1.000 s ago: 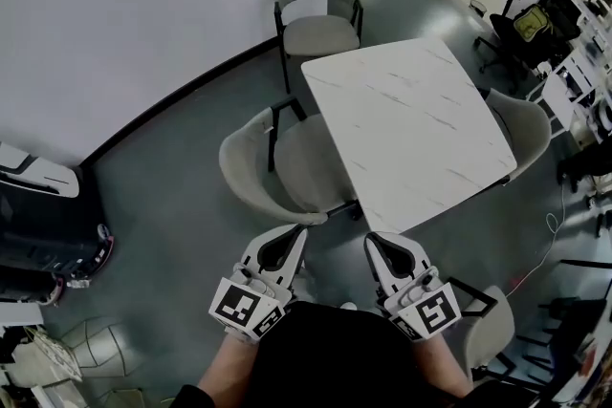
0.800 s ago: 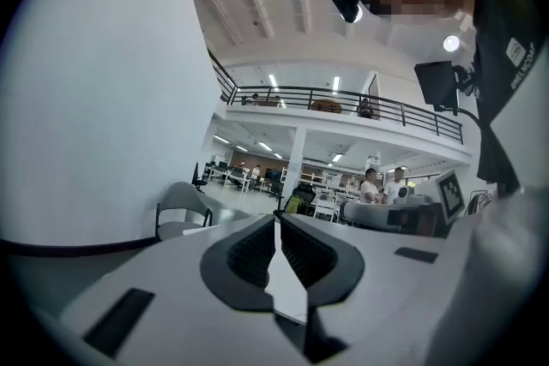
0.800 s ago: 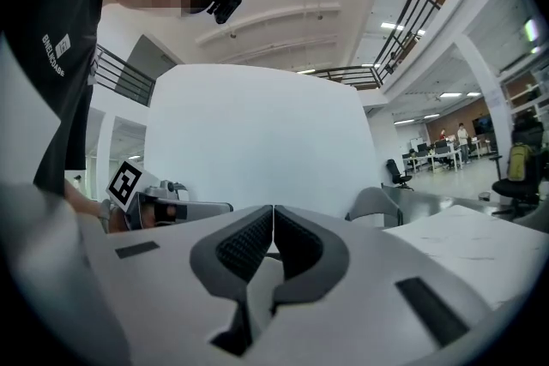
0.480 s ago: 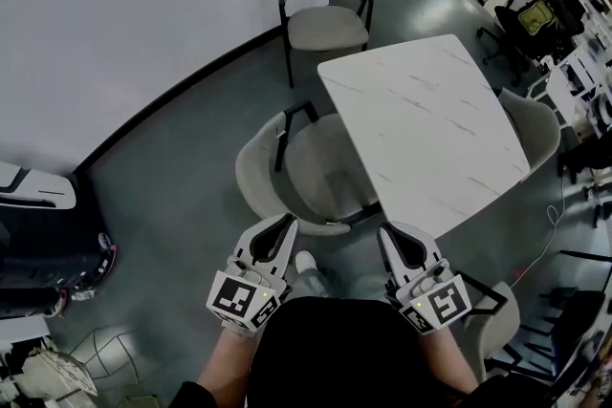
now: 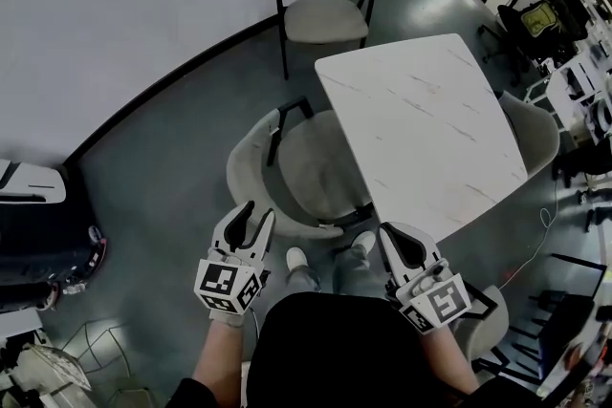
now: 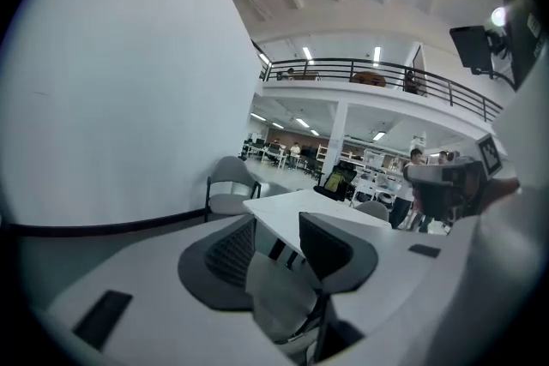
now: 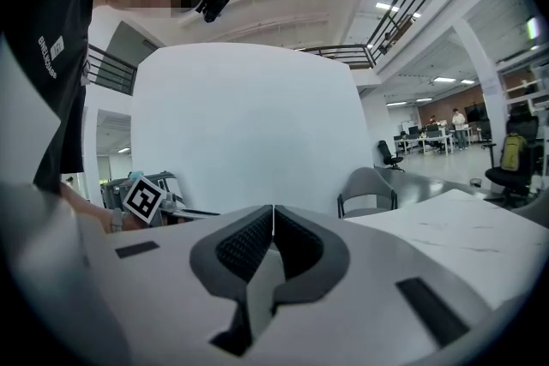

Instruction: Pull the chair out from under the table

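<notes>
A beige chair (image 5: 287, 169) with a curved back stands half tucked under the white marble table (image 5: 421, 124). My left gripper (image 5: 251, 215) is at the near left of the chair's backrest. Its jaws are opening and have only air between them. Through their gap in the left gripper view (image 6: 274, 227) I see the chair (image 6: 280, 296) and the table (image 6: 310, 203) beyond. My right gripper (image 5: 397, 241) hovers near the table's front corner, to the right of the chair. It is shut (image 7: 273, 229) and holds nothing.
A second beige chair (image 5: 323, 5) stands by the wall beyond the table. A third chair (image 5: 532, 131) is at the table's right side and another (image 5: 488, 332) is at my lower right. A black machine (image 5: 38, 248) sits at left. My feet (image 5: 298, 258) are just behind the chair.
My left gripper has swung left and down toward the chair's backrest, and its jaws have gone from shut to parted. The right gripper has shifted only a little. My feet have come into view.
</notes>
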The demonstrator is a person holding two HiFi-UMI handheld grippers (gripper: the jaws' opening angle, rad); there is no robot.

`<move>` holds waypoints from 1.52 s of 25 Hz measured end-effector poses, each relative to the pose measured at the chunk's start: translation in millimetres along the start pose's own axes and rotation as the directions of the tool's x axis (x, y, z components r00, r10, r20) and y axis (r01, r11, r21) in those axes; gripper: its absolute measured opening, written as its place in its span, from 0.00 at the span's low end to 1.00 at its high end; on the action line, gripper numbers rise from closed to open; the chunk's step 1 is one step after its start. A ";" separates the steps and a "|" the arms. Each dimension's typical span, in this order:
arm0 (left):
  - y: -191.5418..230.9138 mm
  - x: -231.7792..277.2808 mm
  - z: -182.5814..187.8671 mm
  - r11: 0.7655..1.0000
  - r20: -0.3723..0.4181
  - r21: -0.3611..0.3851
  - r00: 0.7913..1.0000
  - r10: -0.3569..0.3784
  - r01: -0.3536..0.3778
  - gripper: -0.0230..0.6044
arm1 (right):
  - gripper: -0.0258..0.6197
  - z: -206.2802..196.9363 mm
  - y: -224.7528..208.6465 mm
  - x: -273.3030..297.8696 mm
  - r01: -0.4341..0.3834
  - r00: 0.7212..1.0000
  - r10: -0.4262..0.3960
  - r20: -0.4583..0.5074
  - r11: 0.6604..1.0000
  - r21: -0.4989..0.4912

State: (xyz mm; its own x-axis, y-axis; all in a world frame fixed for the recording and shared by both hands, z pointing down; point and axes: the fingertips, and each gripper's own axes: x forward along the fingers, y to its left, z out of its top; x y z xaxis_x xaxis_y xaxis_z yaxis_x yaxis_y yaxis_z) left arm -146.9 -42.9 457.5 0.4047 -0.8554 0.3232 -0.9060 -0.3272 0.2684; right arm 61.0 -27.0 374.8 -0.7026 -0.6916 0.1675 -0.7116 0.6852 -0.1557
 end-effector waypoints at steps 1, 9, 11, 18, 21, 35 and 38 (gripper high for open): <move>6.1 4.5 -4.3 1.000 -0.013 -0.004 1.000 0.018 -0.018 0.27 | 0.06 -0.4 -2.7 1.8 -0.008 1.000 0.008 -0.006 1.000 -0.001; 73.6 29.7 -44.9 0.975 -0.126 -0.035 0.969 0.212 -0.218 0.43 | 0.06 -0.4 -24.3 6.9 -0.031 0.999 0.031 -0.026 0.999 0.031; 94.8 35.8 -60.7 0.959 -0.160 -0.052 0.950 0.268 -0.279 0.47 | 0.06 -0.9 -30.4 6.9 -0.025 0.999 0.026 -0.032 0.999 0.029; 146.9 58.9 -122.7 0.913 -0.328 -0.079 0.876 0.354 -0.399 0.54 | 0.06 -5.8 -49.3 6.6 0.023 0.998 -0.021 -0.056 0.999 0.035; 159.1 71.1 -148.5 0.903 -0.398 -0.091 0.846 0.354 -0.420 0.54 | 0.06 -7.1 -56.5 6.0 0.049 0.997 -0.047 -0.067 0.998 0.031; 180.2 97.3 -202.2 0.886 -0.557 -0.091 0.761 0.333 -0.455 0.54 | 0.06 -17.3 -74.3 -2.1 0.164 0.984 -0.160 -0.082 0.985 0.055; 179.5 100.8 -212.3 0.890 -0.607 -0.103 0.737 0.297 -0.444 0.54 | 0.06 -16.4 -79.1 -4.6 0.193 0.979 -0.189 -0.078 0.980 0.054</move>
State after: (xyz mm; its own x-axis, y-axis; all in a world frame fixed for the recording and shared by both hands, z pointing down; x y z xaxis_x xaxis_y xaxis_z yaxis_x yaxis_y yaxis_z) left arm -242.5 -102.6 731.0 0.1043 -0.4841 0.8688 -0.9734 0.1295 0.1890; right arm 120.6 -74.2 402.2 -0.5528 -0.7886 0.2693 -0.8333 0.5252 -0.1724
